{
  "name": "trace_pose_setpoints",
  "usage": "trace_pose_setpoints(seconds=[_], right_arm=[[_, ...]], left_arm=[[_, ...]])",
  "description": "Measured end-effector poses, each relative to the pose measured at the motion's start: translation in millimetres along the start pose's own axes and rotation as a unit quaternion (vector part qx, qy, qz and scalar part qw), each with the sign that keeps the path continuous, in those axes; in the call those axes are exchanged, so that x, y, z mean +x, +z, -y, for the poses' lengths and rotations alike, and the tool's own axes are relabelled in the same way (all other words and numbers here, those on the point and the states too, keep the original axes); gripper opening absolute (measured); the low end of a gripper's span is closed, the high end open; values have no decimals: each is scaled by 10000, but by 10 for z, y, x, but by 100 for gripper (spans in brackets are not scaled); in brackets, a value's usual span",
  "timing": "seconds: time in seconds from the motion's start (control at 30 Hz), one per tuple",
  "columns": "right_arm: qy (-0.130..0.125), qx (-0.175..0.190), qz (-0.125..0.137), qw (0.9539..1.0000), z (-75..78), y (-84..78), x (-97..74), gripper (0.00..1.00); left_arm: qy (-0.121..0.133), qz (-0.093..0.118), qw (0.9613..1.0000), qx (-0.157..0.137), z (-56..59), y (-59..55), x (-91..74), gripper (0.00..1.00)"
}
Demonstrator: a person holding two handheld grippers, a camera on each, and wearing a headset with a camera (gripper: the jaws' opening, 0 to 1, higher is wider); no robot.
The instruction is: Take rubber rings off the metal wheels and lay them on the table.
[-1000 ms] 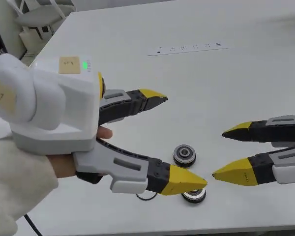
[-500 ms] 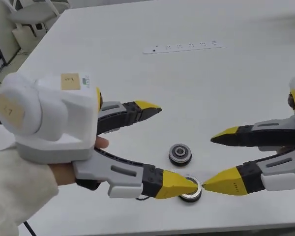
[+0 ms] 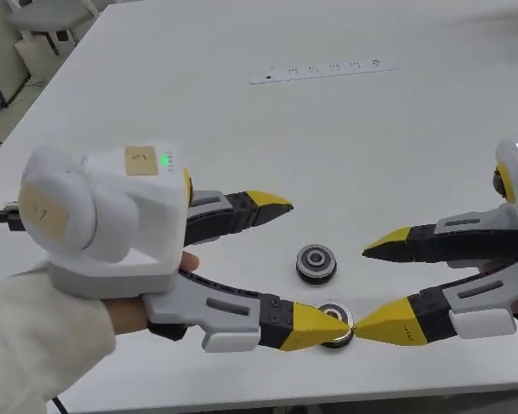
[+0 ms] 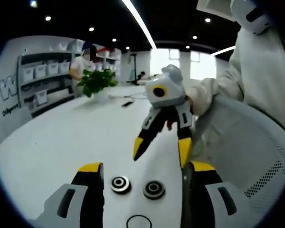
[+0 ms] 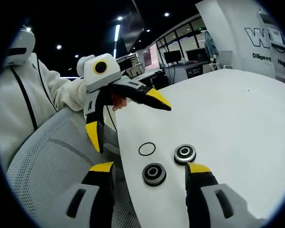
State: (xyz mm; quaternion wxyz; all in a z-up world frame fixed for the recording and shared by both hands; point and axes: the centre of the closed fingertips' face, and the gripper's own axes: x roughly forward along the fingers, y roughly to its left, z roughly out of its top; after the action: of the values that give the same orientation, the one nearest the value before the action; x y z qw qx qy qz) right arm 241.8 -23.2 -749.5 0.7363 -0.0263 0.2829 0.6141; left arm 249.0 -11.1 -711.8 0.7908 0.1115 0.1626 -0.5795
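Two small metal wheels with dark rims stand near the table's front edge. The far wheel (image 3: 316, 262) lies in the gap of my open left gripper (image 3: 318, 266). The near wheel (image 3: 336, 316) is partly covered where the lower tips of the left gripper and the open right gripper (image 3: 360, 289) almost meet over it. The left gripper view has both wheels (image 4: 120, 184) (image 4: 154, 189) ahead of its own gripper (image 4: 146, 166), plus a loose black rubber ring (image 4: 138, 222). The right gripper view shows that ring (image 5: 147, 148) beyond the wheels (image 5: 154, 174) (image 5: 185, 153), in front of its gripper (image 5: 149, 167).
A white power strip (image 3: 324, 71) lies far back on the white table (image 3: 397, 155). The table's front edge (image 3: 328, 398) runs just below the wheels. A grey mesh chair (image 5: 52, 152) stands at that edge. White chairs (image 3: 43, 21) stand at the far left.
My right gripper has come in from the right, and its lower tip now meets the left gripper's lower tip at the near wheel. Both stay open. The head camera has shifted.
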Motion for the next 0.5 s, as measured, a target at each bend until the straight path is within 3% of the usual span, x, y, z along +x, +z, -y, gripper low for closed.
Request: trace_pose_setpoints(seconds=[0.13,0.5], right_arm=[[40,-16,-100,9999,4,-66,33,54],[111,-14,-326,9994,24,-212,118,49]], left_arm=[[-19,-114,9999,-49,17,-76,46,66],[-134,-366,9992,-120,68,-296,158,55]])
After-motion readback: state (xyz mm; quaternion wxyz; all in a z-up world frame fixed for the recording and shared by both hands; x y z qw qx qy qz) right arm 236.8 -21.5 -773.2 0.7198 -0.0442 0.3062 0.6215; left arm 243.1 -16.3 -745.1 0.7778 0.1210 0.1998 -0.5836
